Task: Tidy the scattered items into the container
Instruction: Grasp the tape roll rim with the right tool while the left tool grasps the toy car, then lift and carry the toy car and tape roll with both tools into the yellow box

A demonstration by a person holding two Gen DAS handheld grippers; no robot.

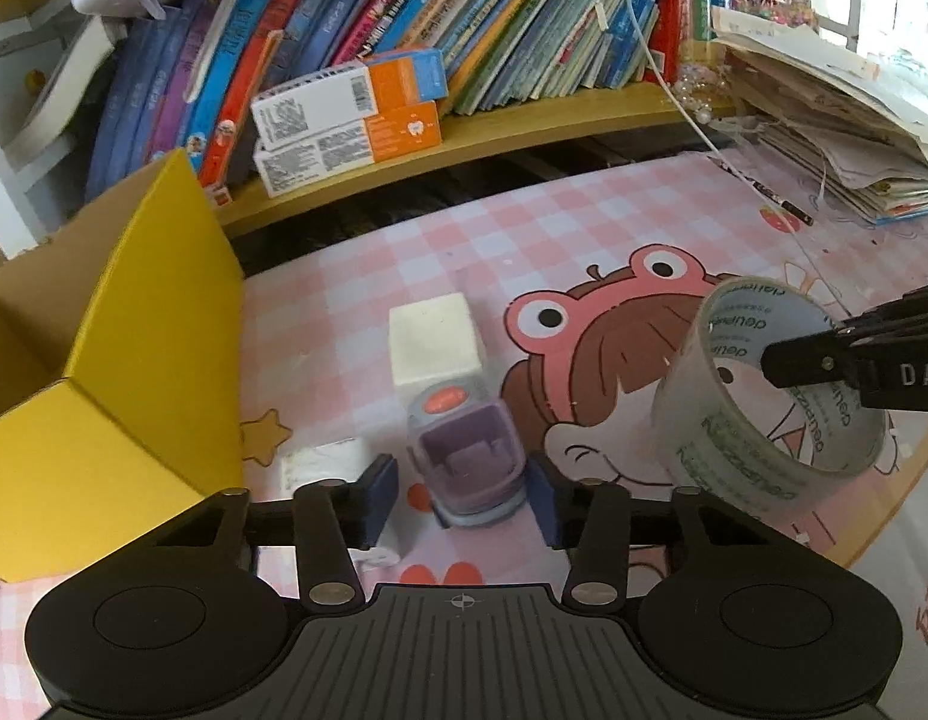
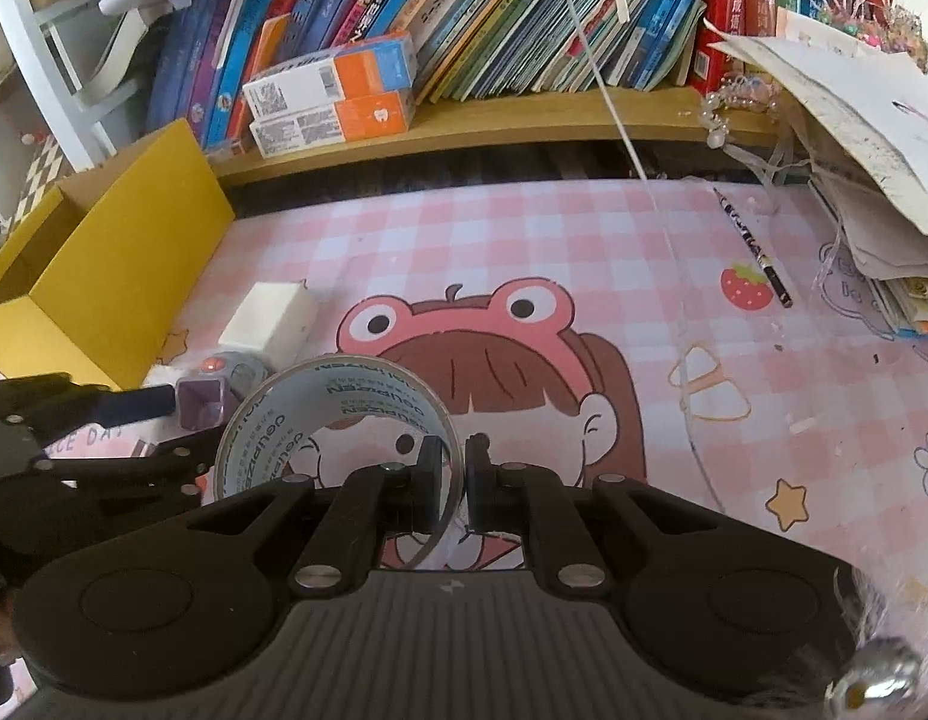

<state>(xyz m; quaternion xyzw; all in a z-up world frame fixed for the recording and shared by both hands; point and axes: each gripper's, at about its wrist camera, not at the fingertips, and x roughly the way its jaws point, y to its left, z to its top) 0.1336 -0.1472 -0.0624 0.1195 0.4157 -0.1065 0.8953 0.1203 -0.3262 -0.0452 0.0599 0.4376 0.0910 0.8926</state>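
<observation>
My left gripper (image 1: 464, 495) is open, its pads on either side of a small purple and grey gadget (image 1: 466, 456) with an orange button, lying on the pink checked mat. It also shows in the right wrist view (image 2: 215, 387). My right gripper (image 2: 455, 480) is shut on the wall of a clear tape roll (image 2: 338, 420) and holds it above the mat; the roll also shows at the right of the left wrist view (image 1: 757, 396). A white block (image 1: 434, 339) lies just beyond the gadget. The yellow open box (image 1: 122, 360) stands at the left.
A small white packet (image 1: 332, 459) lies by my left finger, near the box. A pencil (image 2: 754, 249) lies at the far right of the mat. A wooden shelf (image 2: 523, 114) of books and a paper pile (image 2: 871, 138) line the back and right.
</observation>
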